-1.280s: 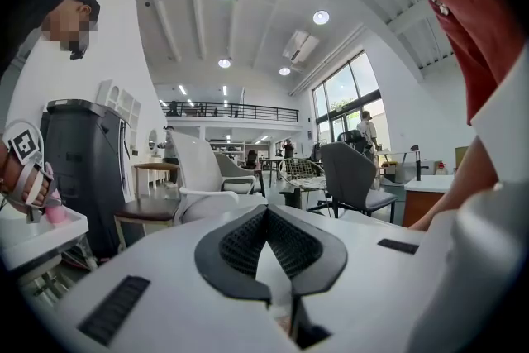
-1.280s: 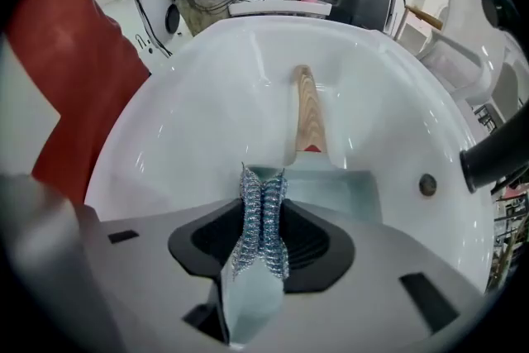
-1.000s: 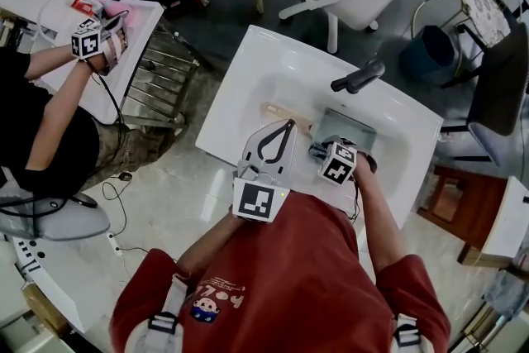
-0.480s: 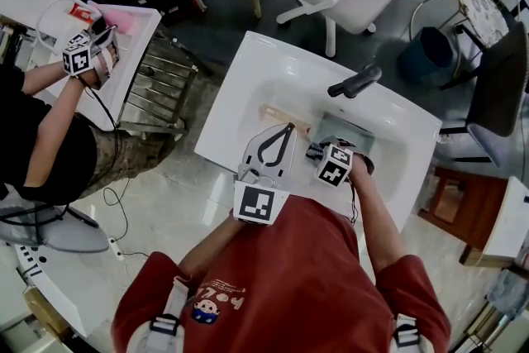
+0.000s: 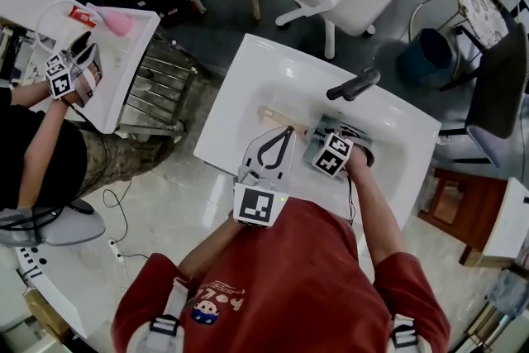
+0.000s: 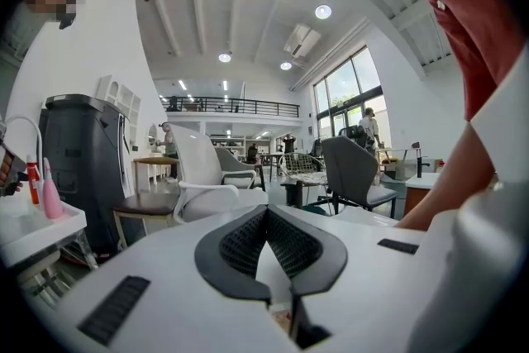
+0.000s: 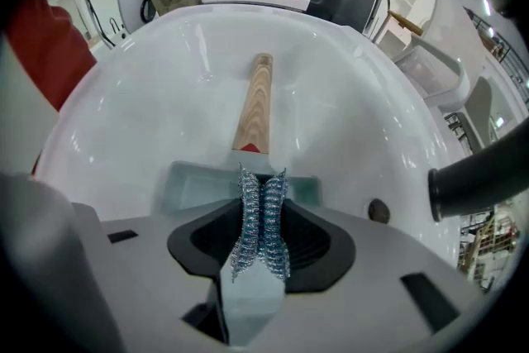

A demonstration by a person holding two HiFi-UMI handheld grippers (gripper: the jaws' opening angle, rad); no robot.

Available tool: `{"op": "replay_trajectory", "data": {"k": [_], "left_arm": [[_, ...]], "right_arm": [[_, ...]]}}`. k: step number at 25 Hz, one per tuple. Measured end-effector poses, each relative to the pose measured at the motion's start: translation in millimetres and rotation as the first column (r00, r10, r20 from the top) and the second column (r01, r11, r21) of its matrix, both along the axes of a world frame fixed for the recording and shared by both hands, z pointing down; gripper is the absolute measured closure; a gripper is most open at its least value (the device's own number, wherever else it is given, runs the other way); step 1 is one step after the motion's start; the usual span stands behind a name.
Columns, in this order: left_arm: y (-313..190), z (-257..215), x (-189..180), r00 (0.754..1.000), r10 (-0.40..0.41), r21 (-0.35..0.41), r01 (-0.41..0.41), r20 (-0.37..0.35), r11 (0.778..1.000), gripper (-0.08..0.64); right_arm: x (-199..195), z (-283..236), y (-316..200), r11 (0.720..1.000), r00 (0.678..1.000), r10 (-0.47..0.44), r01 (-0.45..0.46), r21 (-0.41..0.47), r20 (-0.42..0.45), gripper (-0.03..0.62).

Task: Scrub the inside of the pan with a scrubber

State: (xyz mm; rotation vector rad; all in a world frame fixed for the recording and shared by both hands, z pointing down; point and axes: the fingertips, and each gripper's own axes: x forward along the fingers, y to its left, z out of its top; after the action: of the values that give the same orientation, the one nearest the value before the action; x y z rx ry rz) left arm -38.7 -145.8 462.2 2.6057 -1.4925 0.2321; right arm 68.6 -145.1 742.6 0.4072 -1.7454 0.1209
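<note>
Pan (image 7: 197,183): one, square, grey-green, flat on the floor of the sink (image 7: 140,78). The basin walls curve up on every side, with free room at 9 o'clock beside the handle (image 7: 254,99).

Handle: one, wooden. Its long axis runs to 12 o'clock in the right gripper view and to about 10 o'clock in the head view.

Scrubber (image 7: 263,231): one, steel mesh, over the pan's near rim, pinched between the jaws of the right gripper (image 7: 261,198).

Faucet (image 5: 355,83): one, overhanging the basin at 1 o'clock.

Left gripper (image 5: 287,130): jaws pressed together on nothing, held over the sink's near rim, just beside the pan.
</note>
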Motion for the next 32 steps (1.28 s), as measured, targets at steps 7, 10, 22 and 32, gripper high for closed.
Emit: {"op": "replay_trajectory", "data": {"k": [7,10,22,32], "left_arm": [[-3,4,3,1.000,0.012,-0.006,-0.012,0.004,1.000,0.546],[-4,5,3,1.000,0.014,-0.010,-0.014,-0.002,1.000,0.546],[-9,0,7,0.999,0.035,0.004,-0.035,0.000,0.999,0.546],[-14,2,24,0.997,0.083,-0.001,-0.083,-0.002,0.997,0.546]], "right_arm": [[11,6,-30,0.984,0.994,0.066,-0.050,0.174,-0.088,0.431],[12,6,-32,0.978,0.992,0.083,-0.063,0.197,-0.094,0.431],[17,-3,-22,0.985,0.991,0.126,-0.120,0.128,-0.048,0.434],[26,-41,51,0.990,0.996,0.085,-0.081,-0.112,0.038,0.433]]}}
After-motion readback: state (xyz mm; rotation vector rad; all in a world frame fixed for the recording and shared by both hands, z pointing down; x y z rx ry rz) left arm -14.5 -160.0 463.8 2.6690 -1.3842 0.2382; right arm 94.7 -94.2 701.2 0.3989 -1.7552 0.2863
